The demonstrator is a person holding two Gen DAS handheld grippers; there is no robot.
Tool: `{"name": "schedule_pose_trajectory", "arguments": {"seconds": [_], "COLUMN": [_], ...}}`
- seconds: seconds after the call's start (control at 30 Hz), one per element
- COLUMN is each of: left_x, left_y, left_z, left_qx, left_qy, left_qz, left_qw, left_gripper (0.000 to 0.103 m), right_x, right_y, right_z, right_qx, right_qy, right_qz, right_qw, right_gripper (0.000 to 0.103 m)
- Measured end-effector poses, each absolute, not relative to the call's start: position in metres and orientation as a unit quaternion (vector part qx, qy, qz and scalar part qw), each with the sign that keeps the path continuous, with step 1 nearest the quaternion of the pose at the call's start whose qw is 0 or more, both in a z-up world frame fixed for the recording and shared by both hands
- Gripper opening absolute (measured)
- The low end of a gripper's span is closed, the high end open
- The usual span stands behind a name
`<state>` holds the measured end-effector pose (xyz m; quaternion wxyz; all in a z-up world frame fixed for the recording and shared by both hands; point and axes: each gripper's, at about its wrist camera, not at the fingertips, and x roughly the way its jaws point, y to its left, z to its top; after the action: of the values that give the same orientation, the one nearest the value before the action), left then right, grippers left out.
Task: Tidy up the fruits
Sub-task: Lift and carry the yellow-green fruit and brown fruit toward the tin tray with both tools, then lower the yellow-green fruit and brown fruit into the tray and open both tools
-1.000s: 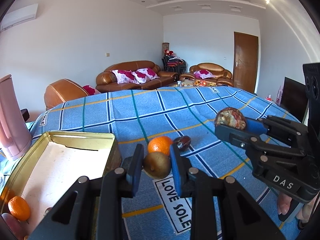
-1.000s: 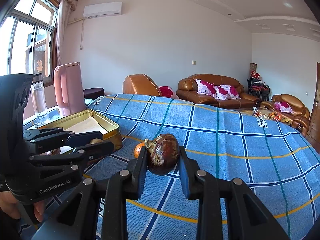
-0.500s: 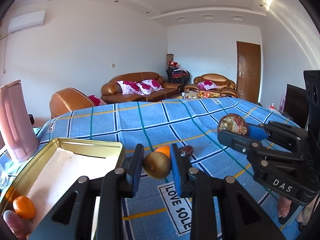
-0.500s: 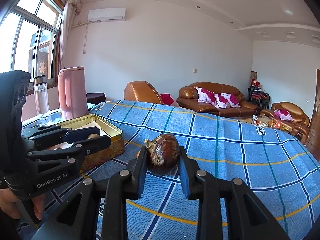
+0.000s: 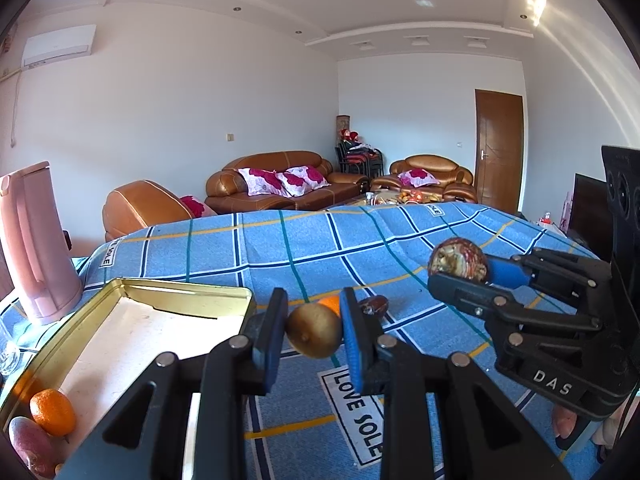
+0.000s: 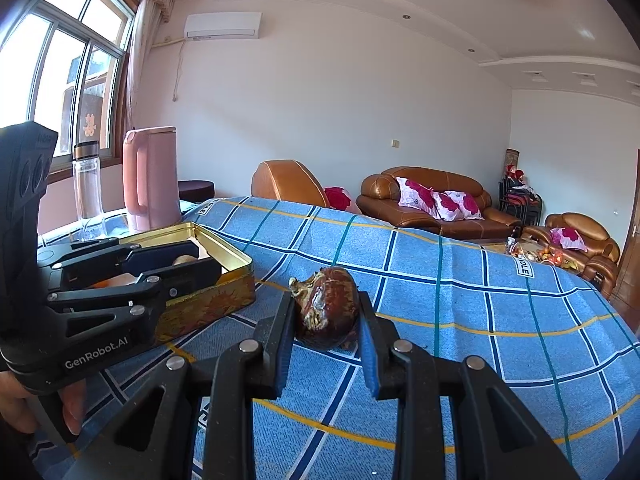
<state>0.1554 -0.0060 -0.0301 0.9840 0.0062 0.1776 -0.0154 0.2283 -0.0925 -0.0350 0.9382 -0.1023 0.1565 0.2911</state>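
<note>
Indoors, blue checked tablecloth (image 5: 304, 248), sofas (image 5: 280, 180)

Surface: a table under a blue checked cloth (image 5: 304, 248) with dark blue, teal and yellow lines and "LOVE SOLE" labels.
Landmark: an open gold tin (image 5: 180, 294) lying flat on the cloth.
Beside the tin, on its window side: a pink jug (image 6: 150, 178) standing upright, and next to it a clear bottle (image 6: 88, 184) with a dark cap.
Past the tin's open corner, on bare cloth: an orange (image 5: 331, 304), mostly hidden, with a dark reddish-brown fruit (image 5: 374, 305) just beside it.
Far end of the cloth from the tin: bare.
</note>
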Motion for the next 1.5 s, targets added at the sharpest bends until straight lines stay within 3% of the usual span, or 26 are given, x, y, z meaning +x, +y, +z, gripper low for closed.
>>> {"name": "schedule_pose_trajectory", "arguments": {"seconds": [1.5], "left_x": [0.114], "left_y": [0.027], "left_z": [-0.028], "left_qx": [-0.016], "left_qy": [0.176], "left_qz": [0.011], "left_qw": [0.984], "left_gripper": [0.028], "right_x": [0.203], "right_y": [-0.04], "right_z": [-0.039], "right_qx": [-0.126], "right_qy": [0.182], "right_qz": [0.34], "right_qw": [0.914], "right_gripper": [0.031]}}
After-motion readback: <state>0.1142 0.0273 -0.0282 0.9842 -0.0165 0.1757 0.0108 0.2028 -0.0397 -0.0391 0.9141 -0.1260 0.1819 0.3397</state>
